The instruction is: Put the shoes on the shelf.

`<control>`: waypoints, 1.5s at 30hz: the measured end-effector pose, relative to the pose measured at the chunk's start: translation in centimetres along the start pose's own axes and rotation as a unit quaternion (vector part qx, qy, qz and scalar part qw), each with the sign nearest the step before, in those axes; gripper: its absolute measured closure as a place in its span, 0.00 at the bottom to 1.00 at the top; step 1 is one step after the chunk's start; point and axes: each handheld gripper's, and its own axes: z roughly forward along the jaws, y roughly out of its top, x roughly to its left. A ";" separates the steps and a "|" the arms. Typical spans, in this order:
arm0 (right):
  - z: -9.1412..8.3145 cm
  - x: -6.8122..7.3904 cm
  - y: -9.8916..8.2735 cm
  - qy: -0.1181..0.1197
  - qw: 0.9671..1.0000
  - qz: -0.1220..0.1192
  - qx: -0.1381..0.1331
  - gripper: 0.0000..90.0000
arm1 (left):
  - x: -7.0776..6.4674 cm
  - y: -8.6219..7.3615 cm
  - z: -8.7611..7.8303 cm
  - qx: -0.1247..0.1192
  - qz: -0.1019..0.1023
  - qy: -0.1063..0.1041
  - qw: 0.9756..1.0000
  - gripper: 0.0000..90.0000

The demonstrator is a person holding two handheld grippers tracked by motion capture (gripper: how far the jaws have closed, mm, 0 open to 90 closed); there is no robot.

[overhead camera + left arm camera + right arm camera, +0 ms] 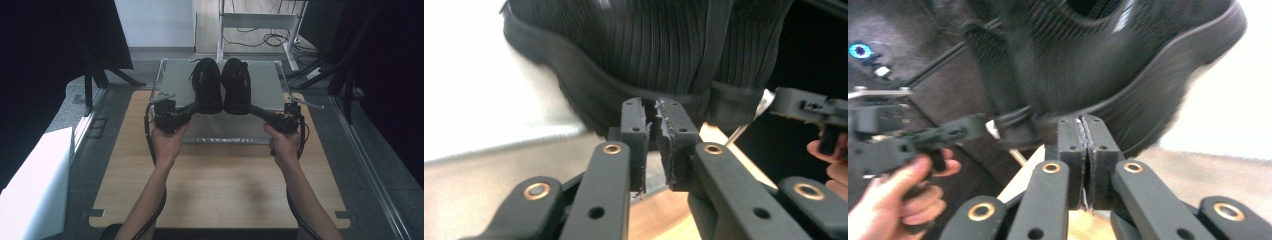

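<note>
Two black shoes sit side by side, touching, over the near part of a grey metal tray [270, 82] at the far end of a wooden table [220, 185], heels toward the person. The left gripper [192, 107] meets the heel of the left shoe [206, 85]; the right gripper [256, 110] meets the heel of the right shoe [236, 85].

In the left gripper view, the jaws stand close with a narrow gap, their tips at the shoe's heel edge; whether they pinch it I cannot tell. In the right gripper view, the jaws are pressed together at the heel rim, and a grip on the shoe cannot be confirmed.

Both shoes are black ribbed knit with thick black soles; the left one shows loose laces. A hand [167, 142] holds the left gripper, another hand [284, 145] the right.
</note>
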 end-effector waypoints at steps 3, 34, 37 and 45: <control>0.7 0.6 -0.7 0.001 1.000 -0.006 0.013 0.99 | -0.1 -0.4 0.7 0.004 0.000 0.003 1.000 0.94; 5.3 -2.0 0.1 -0.023 0.999 0.042 0.013 0.93 | 2.0 1.2 5.1 0.022 -0.042 0.029 0.998 0.88; 5.2 -2.0 0.1 -0.025 0.999 0.037 0.016 0.90 | 1.7 1.1 4.7 0.018 -0.034 0.022 0.999 0.84; 4.4 -1.9 -0.4 -0.016 0.999 0.024 0.023 0.73 | 0.4 0.7 3.8 0.014 -0.007 -0.003 1.000 0.65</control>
